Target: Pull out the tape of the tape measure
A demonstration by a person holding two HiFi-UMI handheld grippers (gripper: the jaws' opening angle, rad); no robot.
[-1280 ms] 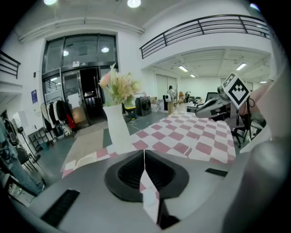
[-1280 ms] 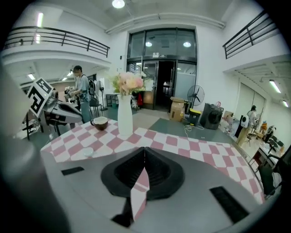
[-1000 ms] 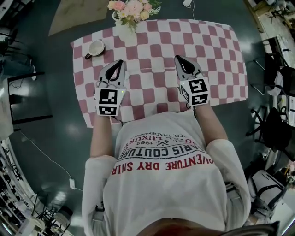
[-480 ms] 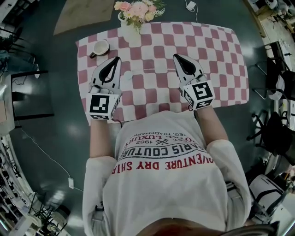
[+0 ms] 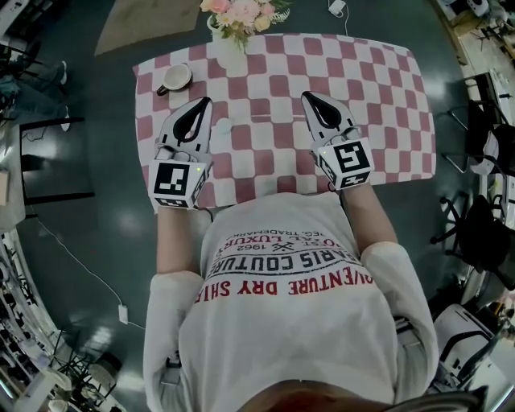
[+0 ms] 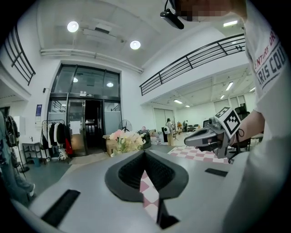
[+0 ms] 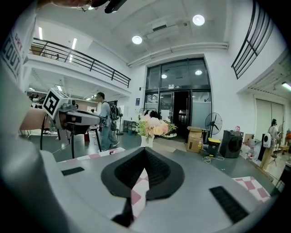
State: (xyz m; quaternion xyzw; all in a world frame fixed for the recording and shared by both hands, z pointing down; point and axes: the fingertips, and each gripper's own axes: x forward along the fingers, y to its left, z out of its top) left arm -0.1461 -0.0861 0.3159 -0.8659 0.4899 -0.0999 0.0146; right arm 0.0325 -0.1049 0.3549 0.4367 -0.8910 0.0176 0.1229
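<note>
A small round pale tape measure (image 5: 223,126) lies on the red-and-white checked tablecloth (image 5: 378,96), just right of my left gripper (image 5: 204,102); no tape shows pulled out. My left gripper is shut and holds nothing; its closed tips (image 6: 144,153) point almost level over the table. My right gripper (image 5: 308,96) hovers over the cloth's middle, also shut and empty, its tips (image 7: 145,150) aimed toward the flowers. Each gripper shows in the other's view: the right gripper (image 6: 207,136) and the left gripper (image 7: 75,119). Neither touches the tape measure, which both gripper views miss.
A white mug (image 5: 175,78) stands at the table's far left. A vase of pink flowers (image 5: 241,14) sits at the far edge, seen as flowers (image 7: 154,127) ahead. Dark floor surrounds the table. A person with a backpack (image 7: 105,120), a fan and boxes stand beyond.
Both grippers have risen off the cloth and their marker cubes have come nearer the camera. The tape measure, hidden beside the left gripper before, now shows on the cloth.
</note>
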